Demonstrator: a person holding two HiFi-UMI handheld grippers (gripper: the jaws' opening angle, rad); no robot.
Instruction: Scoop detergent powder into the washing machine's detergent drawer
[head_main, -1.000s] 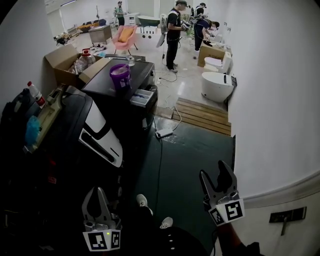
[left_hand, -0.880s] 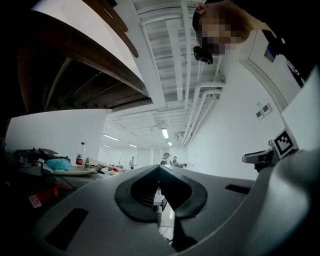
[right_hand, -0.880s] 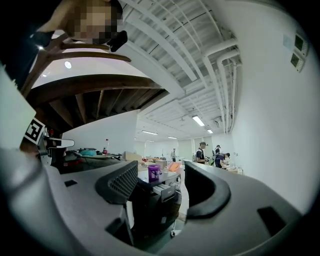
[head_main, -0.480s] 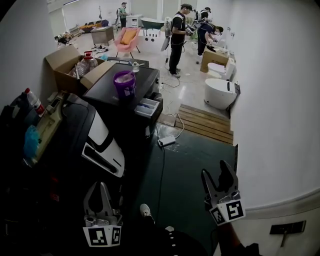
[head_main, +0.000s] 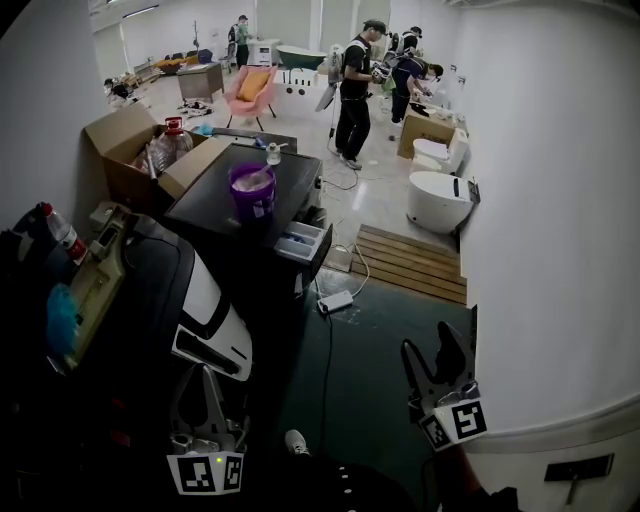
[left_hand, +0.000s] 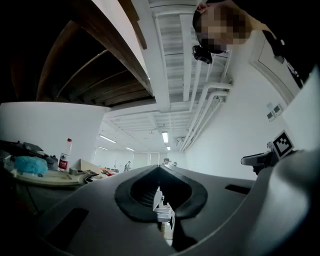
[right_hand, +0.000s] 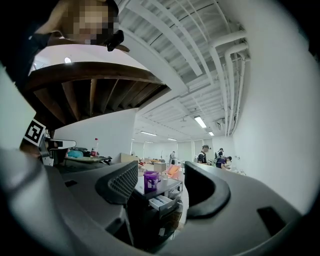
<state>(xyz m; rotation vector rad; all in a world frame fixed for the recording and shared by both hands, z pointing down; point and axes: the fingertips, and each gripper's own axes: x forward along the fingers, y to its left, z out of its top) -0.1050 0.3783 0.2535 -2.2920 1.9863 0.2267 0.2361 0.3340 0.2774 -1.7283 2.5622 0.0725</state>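
Note:
A purple bucket (head_main: 252, 192) with pale powder in it stands on top of the black washing machine (head_main: 215, 205), far ahead of both grippers. The machine's white detergent drawer (head_main: 303, 243) is pulled out at its front right corner. My left gripper (head_main: 203, 378) hangs low at the bottom left, jaws together and empty. My right gripper (head_main: 430, 345) is at the bottom right near the white wall, open and empty. In the right gripper view the bucket (right_hand: 150, 181) and the drawer (right_hand: 162, 202) show between the spread jaws of that gripper (right_hand: 160, 176). The left gripper (left_hand: 159, 170) view shows closed tips.
A second dark machine with a white panel (head_main: 205, 300) stands close at the left, with a bottle (head_main: 60, 230) on it. A power strip (head_main: 335, 300) and cable lie on the dark floor. Farther off are a wooden pallet (head_main: 410, 260), a toilet (head_main: 440, 200), cardboard boxes (head_main: 125, 140) and several people (head_main: 350, 90).
The washing machine, bucket and drawer have drawn nearer and lower in the head view. Both grippers keep the same pose and jaw state.

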